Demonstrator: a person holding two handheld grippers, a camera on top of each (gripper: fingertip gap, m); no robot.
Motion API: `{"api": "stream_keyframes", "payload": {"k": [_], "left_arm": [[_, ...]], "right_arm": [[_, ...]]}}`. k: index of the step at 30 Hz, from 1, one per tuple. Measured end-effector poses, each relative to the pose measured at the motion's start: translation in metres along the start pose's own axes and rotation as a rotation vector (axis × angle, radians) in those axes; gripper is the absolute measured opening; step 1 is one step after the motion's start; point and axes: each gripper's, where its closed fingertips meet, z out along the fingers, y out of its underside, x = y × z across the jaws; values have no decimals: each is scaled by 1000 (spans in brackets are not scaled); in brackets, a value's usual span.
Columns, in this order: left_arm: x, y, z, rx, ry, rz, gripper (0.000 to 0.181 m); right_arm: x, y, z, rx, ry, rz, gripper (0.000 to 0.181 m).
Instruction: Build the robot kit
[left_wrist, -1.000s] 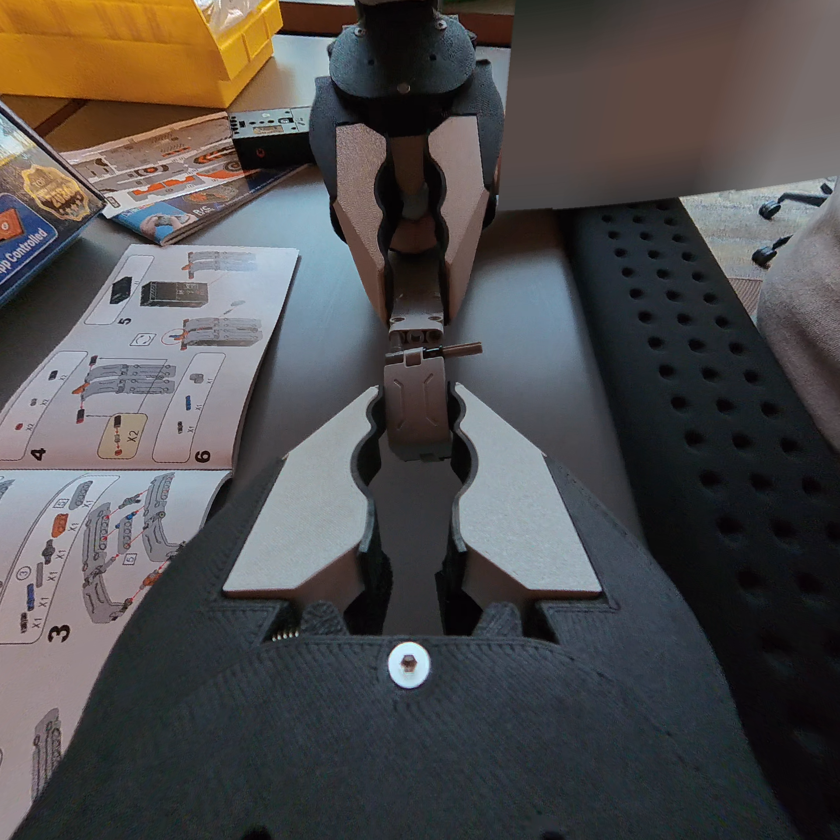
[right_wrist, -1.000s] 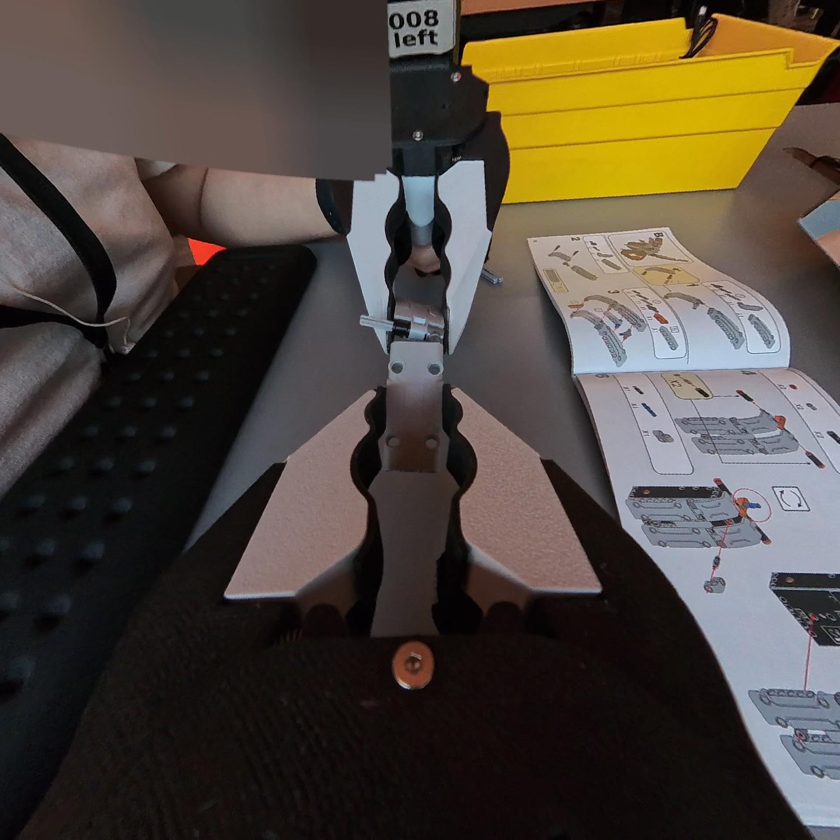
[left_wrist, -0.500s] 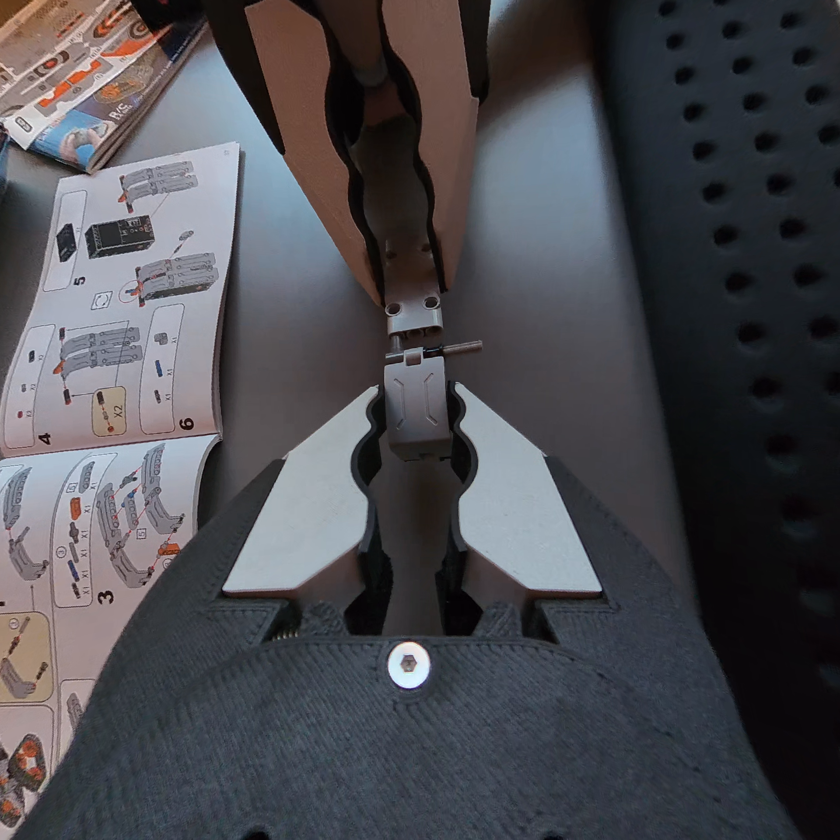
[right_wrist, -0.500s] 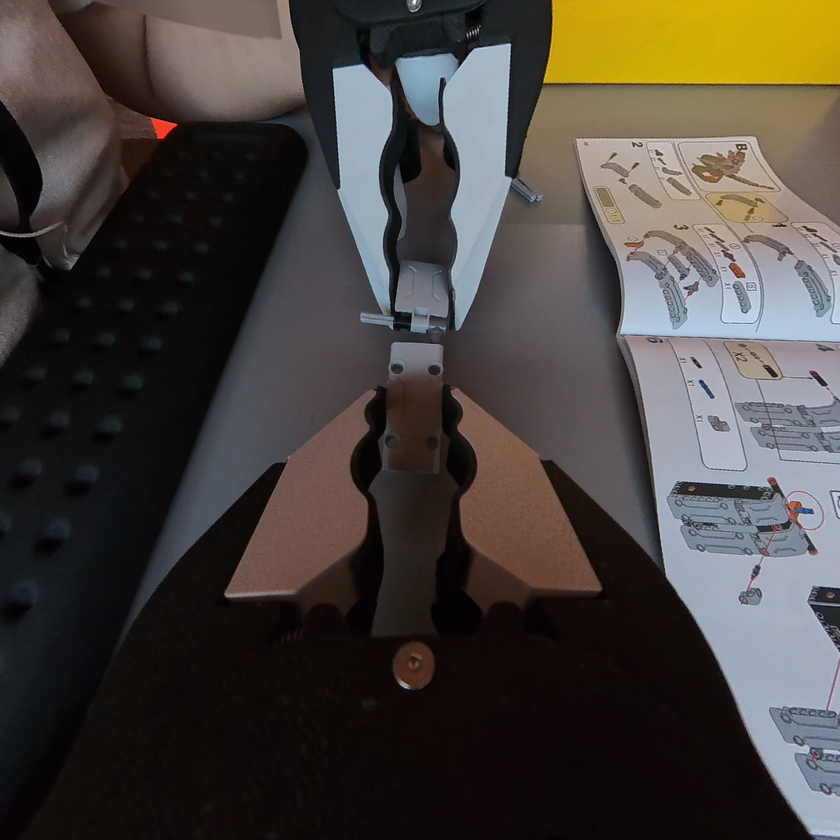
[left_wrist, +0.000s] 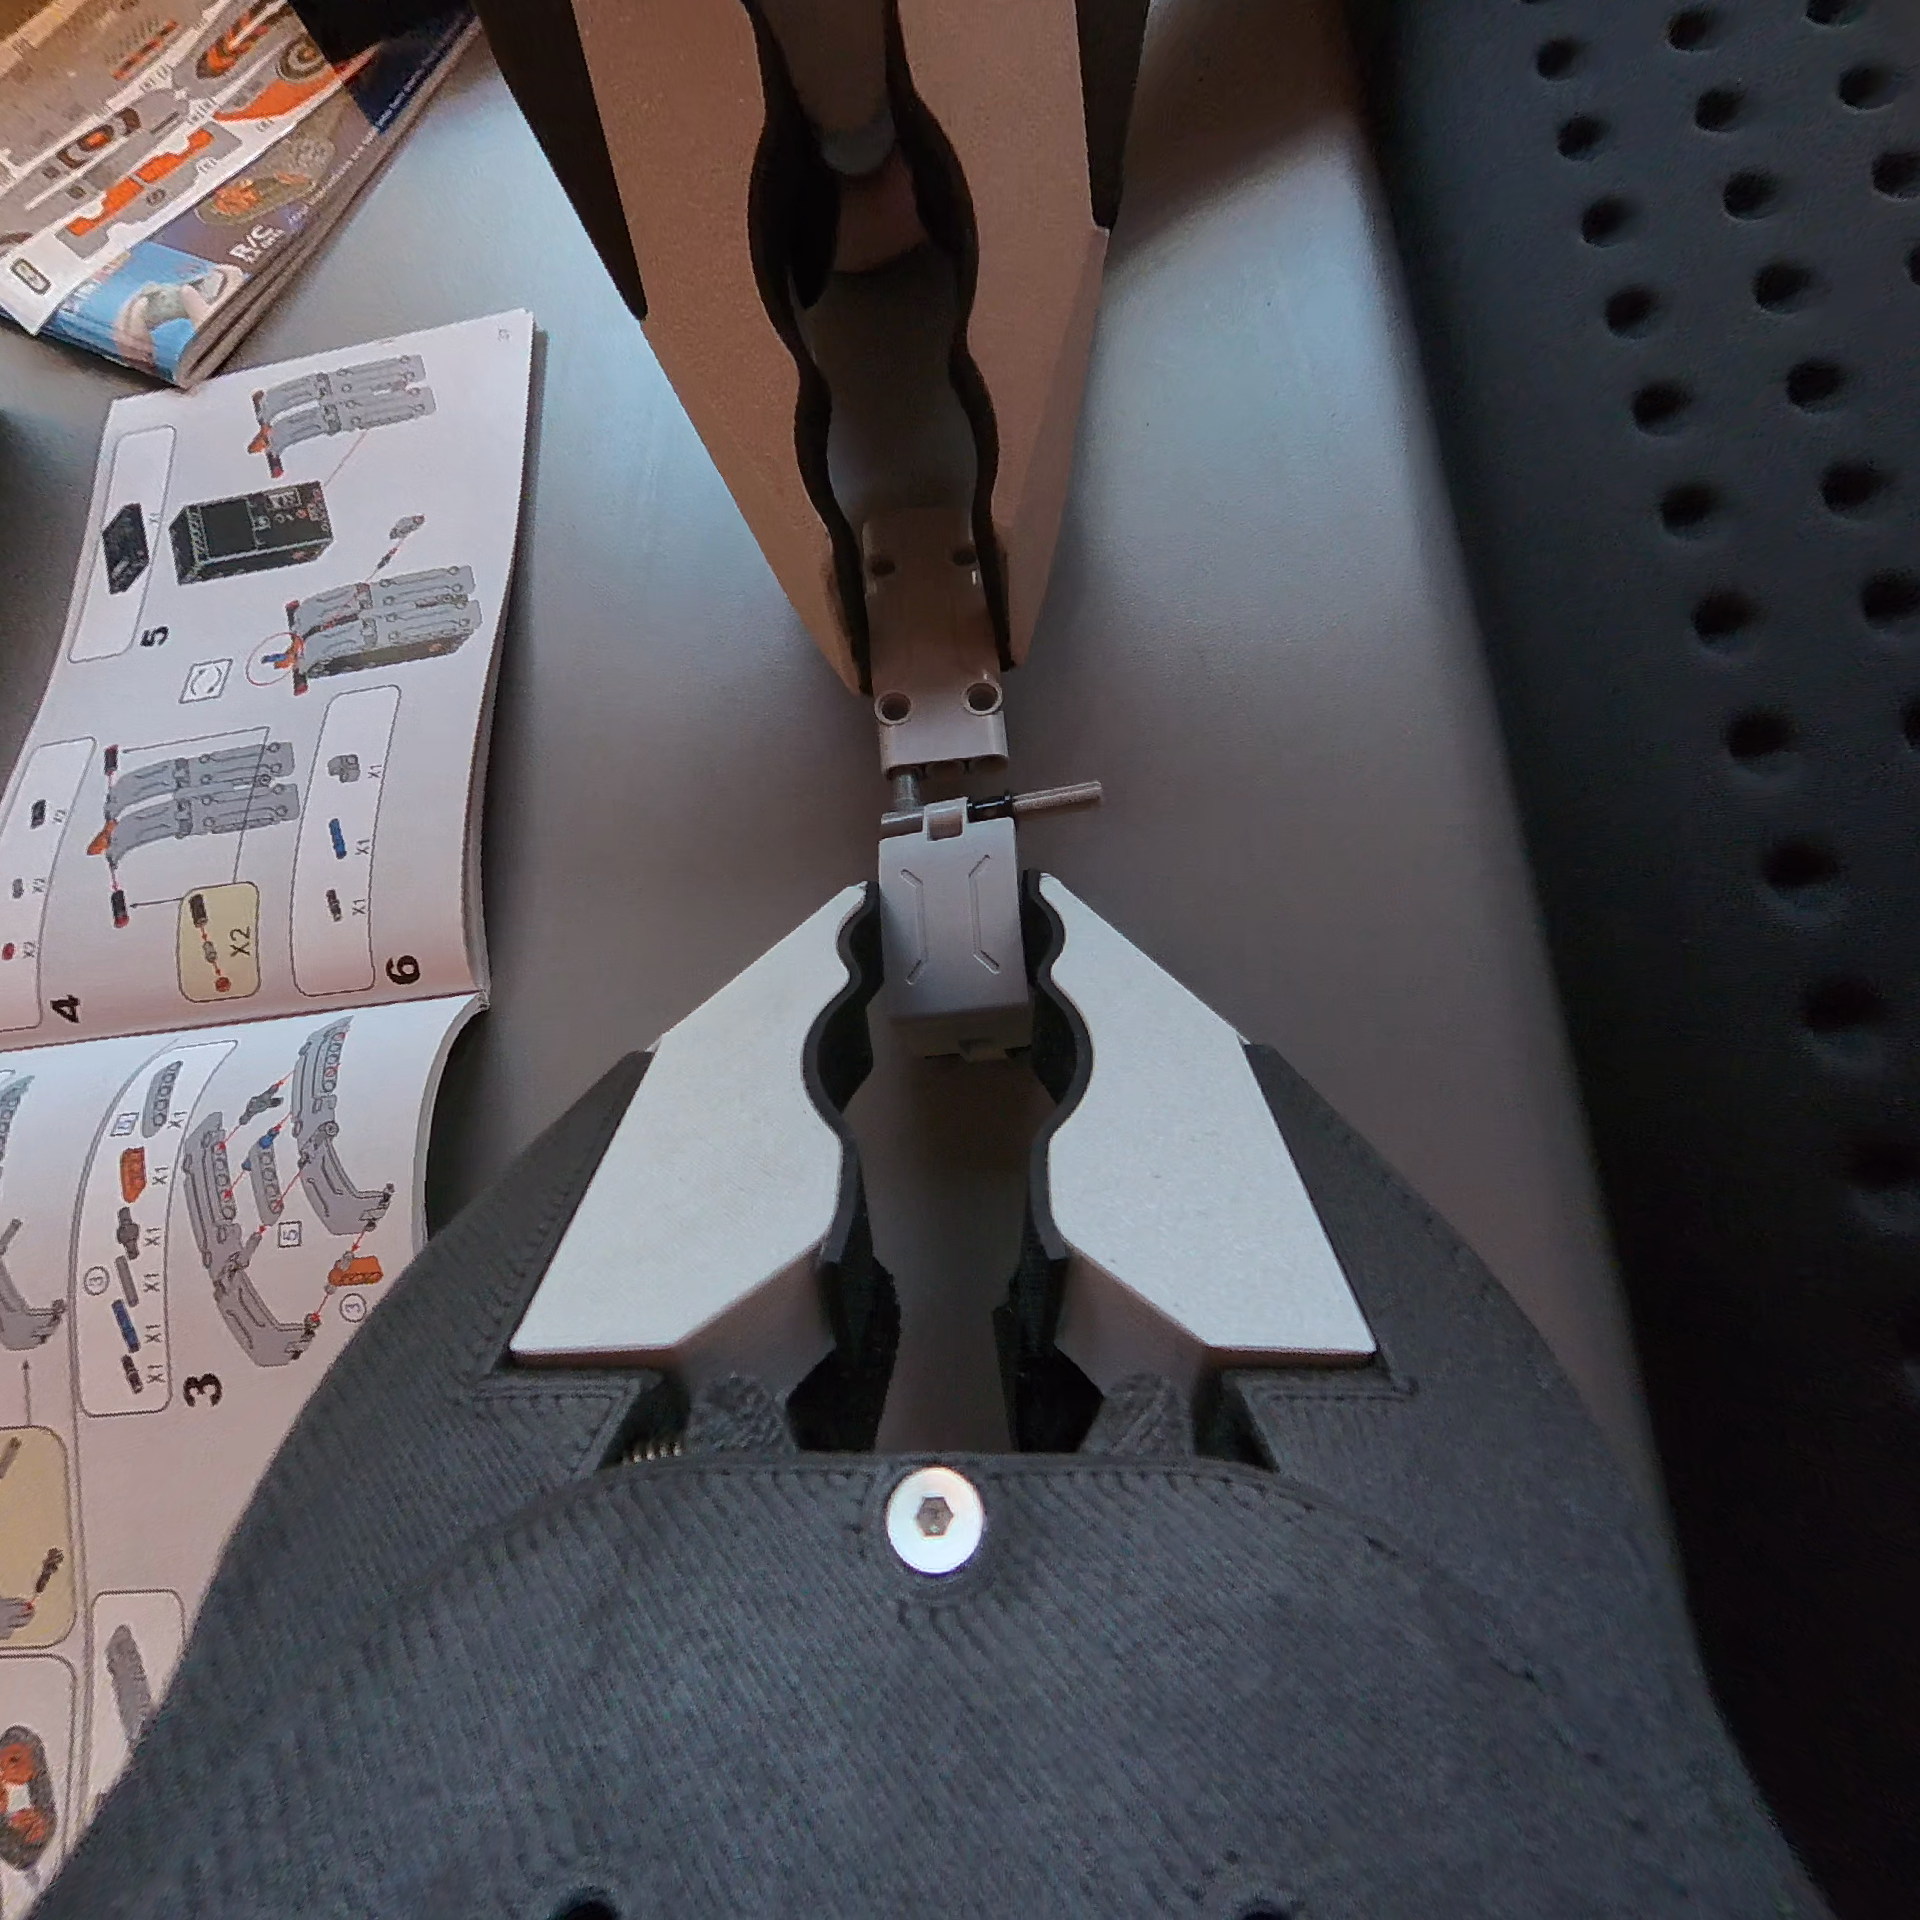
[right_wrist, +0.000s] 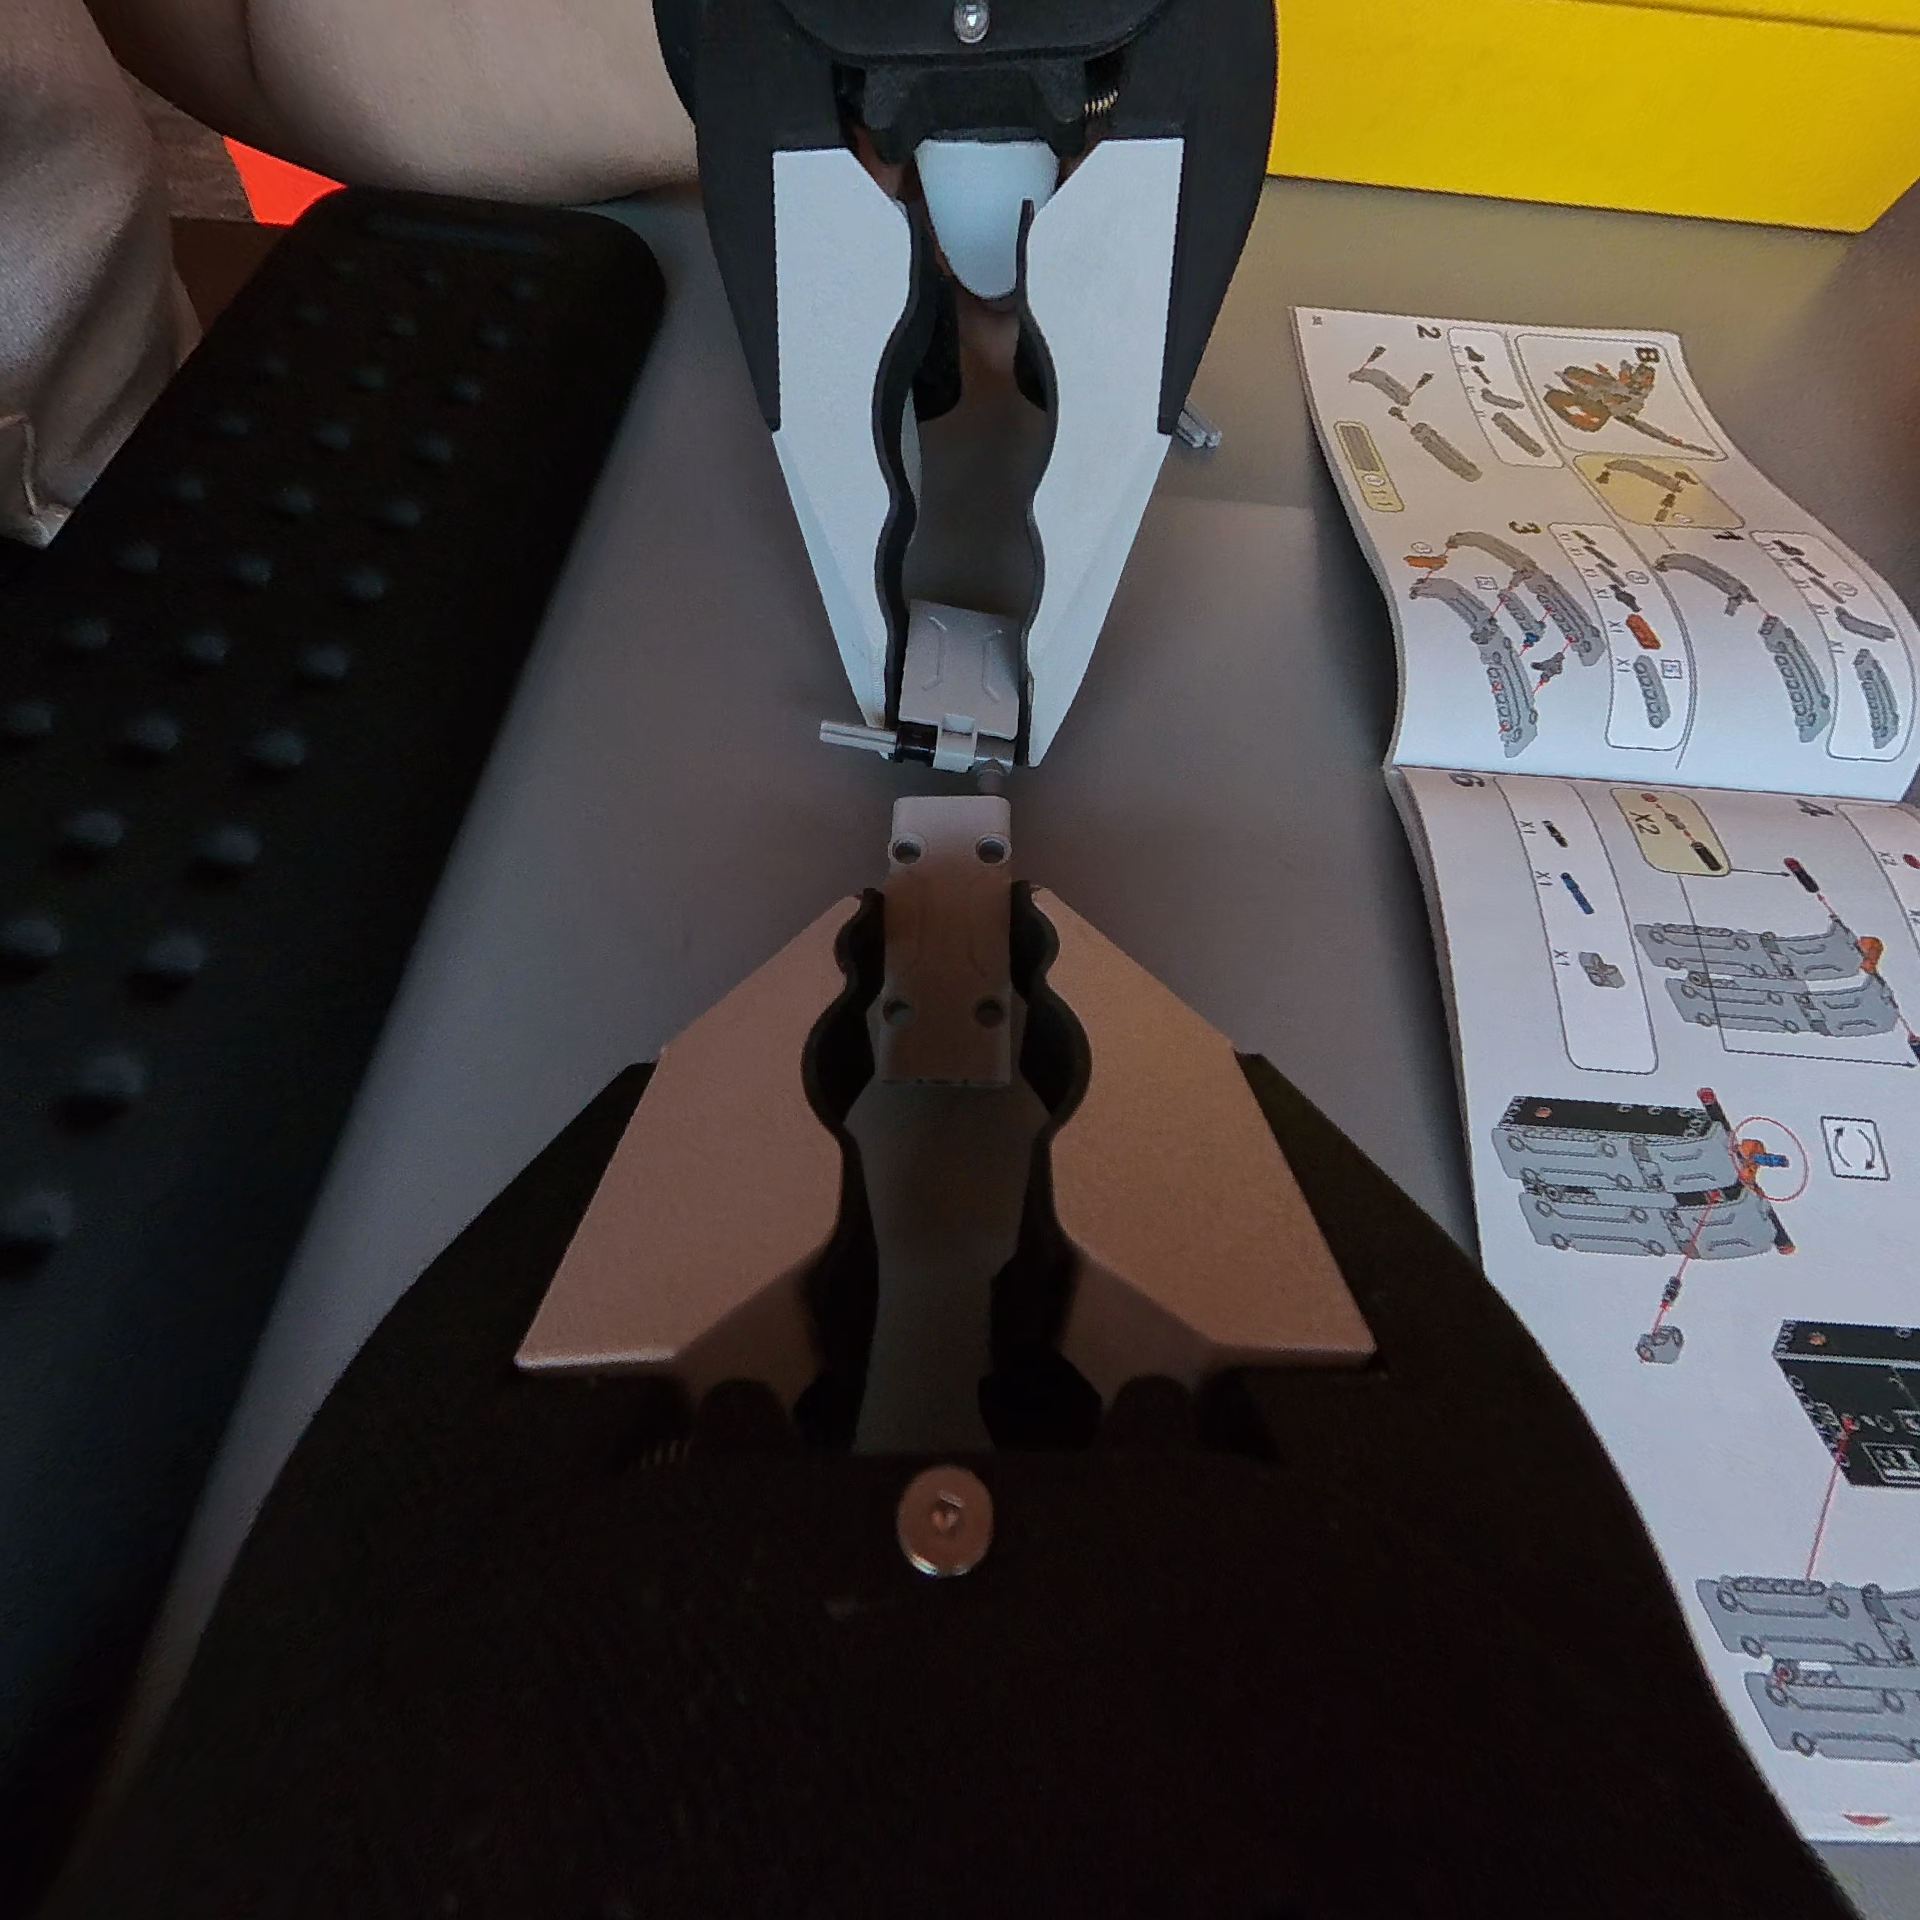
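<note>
Both your jaws are clamped, left gripper (left_wrist: 951, 914) on the panel (left_wrist: 951, 925), right gripper (right_wrist: 948, 914) on the beam (right_wrist: 948, 935), ends nearly touching, so the axle (left_wrist: 1055, 828) looks mid-mating and needs careful alignment.

A smooth grey desk (left_wrist: 1247, 520) fills the scene, catching soft light that gives it a pale sheen. A black perforated mat (left_wrist: 1714, 727) lies along one edge of the desk. On the far side from the mat, an open instruction booklet (left_wrist: 260, 727) lies flat. Beyond the booklet, a yellow bin (right_wrist: 1558, 104) stands on the desk.
</note>
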Motion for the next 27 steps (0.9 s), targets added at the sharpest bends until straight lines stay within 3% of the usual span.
{"api": "stream_keyframes", "payload": {"k": [18,27], "left_arm": [[-17,-7,-3,83,-89,-33,25],[-8,-23,-11,169,-55,23,25]], "right_arm": [[16,-7,-8,73,62,83,22],[5,-14,-14,132,-21,54,22]]}}
